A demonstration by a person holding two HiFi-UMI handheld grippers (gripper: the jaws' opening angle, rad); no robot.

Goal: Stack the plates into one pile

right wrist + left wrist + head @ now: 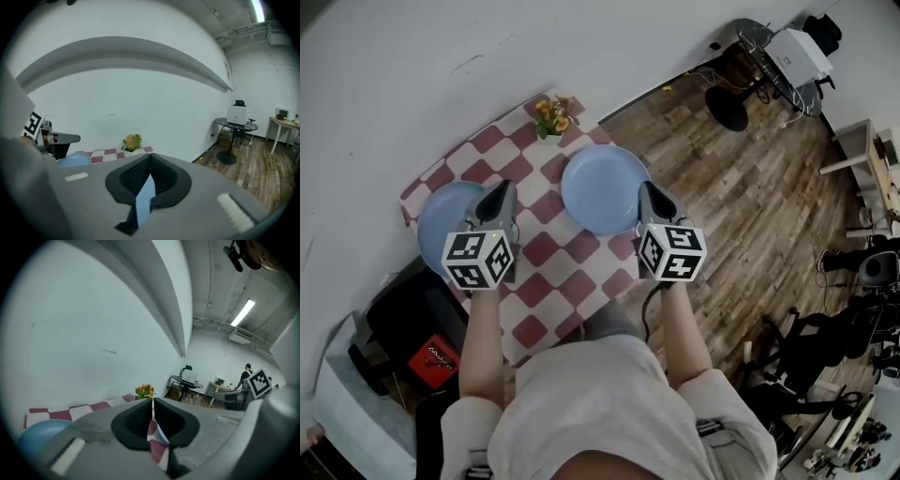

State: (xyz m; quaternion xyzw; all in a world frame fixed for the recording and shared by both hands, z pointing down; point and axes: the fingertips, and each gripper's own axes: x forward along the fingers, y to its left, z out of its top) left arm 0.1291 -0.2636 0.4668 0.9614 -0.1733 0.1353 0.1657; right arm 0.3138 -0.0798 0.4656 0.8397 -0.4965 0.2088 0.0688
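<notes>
Two light blue plates lie apart on a red-and-white checked tablecloth [572, 267]. In the head view the left plate [445, 220] is near the cloth's left end and the right plate [600, 187] is in the middle. My left gripper [502, 187] hangs over the left plate's right rim, jaws shut and empty. At the right plate's right rim is my right gripper [645, 189], also shut and holding nothing. The left gripper view shows its closed jaws [152, 401] and the left plate [40, 434] at lower left. A strip of the right plate [145, 197] shows below the closed right jaws [150, 157].
A small pot of orange flowers [553, 117] stands at the cloth's far end against the white wall. A black case with a red label [431, 361] sits left of the table. Wooden floor, a round table with a printer [797, 52] and desks lie to the right.
</notes>
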